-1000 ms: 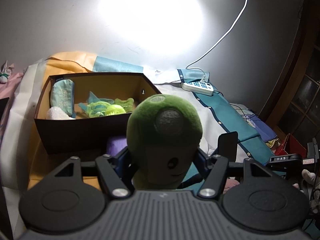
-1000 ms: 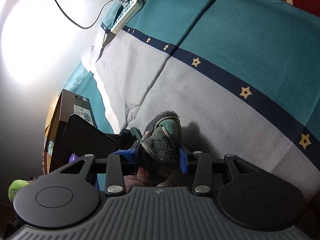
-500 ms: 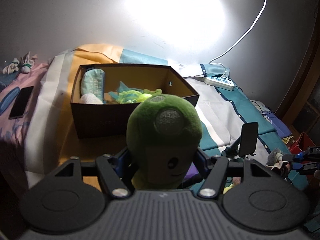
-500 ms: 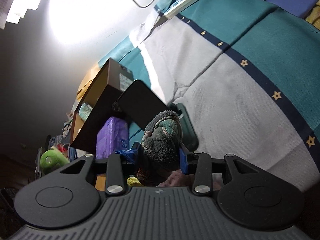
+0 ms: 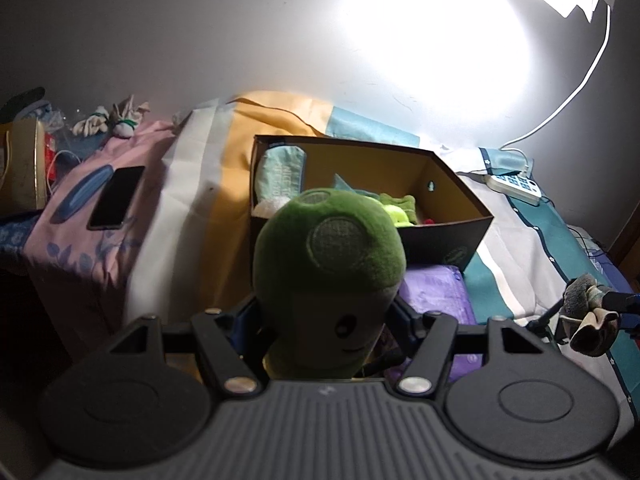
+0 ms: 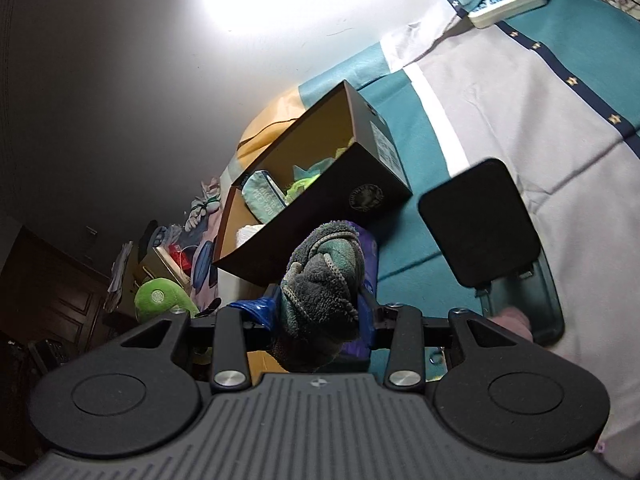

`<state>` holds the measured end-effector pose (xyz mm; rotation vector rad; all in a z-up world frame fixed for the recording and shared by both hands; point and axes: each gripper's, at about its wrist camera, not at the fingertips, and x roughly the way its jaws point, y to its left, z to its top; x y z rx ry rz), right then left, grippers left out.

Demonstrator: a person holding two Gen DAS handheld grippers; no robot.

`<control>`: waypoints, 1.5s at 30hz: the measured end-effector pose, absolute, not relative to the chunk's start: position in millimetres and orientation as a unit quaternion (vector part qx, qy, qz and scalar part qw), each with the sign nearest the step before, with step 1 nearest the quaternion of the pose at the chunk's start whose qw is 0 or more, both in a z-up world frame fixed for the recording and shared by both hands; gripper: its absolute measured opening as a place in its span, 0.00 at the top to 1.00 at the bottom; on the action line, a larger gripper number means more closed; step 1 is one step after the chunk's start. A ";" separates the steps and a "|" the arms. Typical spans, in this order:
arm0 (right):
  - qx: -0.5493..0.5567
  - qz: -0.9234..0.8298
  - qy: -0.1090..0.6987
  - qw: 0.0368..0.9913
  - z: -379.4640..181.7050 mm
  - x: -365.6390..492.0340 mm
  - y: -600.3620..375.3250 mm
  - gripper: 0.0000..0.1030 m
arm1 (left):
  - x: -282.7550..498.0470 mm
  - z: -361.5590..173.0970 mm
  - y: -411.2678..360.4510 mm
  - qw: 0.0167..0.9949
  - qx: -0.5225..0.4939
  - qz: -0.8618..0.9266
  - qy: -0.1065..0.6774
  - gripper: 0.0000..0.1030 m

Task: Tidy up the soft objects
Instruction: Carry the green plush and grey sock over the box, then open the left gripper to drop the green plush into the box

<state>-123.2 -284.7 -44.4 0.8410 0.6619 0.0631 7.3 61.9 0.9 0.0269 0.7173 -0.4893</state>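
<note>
My left gripper (image 5: 326,320) is shut on a green mushroom plush (image 5: 328,256) and holds it up in front of the brown cardboard box (image 5: 448,236), which holds several soft items. My right gripper (image 6: 320,312) is shut on a grey-green rolled sock (image 6: 324,276) and holds it above the bed, just this side of the box (image 6: 340,196). The sock and right gripper show at the right edge of the left wrist view (image 5: 588,312). The plush also shows in the right wrist view (image 6: 158,298).
A purple pack (image 5: 436,292) lies against the box front. A black phone on a stand (image 6: 480,224) sits right of the box. A power strip (image 5: 516,186) lies far right on the bed. Another phone (image 5: 116,196) lies on the pink bedding at left.
Both grippers rose and swung leftward with their loads still held. The box now sits further right in the left view and is central in the right view.
</note>
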 end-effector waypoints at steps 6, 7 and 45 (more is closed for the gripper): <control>0.353 0.038 0.298 0.886 -21.2 -79.6 -279.8 0.78 | 45.5 20.9 61.7 0.922 0.021 -0.226 0.314 0.36; 0.345 0.039 0.294 0.890 -17.6 -72.2 -279.3 0.79 | 54.1 25.0 59.4 0.924 0.022 -0.226 0.308 0.36; 0.232 -0.034 0.288 0.928 -17.9 111.8 -251.6 0.74 | 187.2 -8.2 -37.8 0.920 0.067 -0.157 0.352 0.21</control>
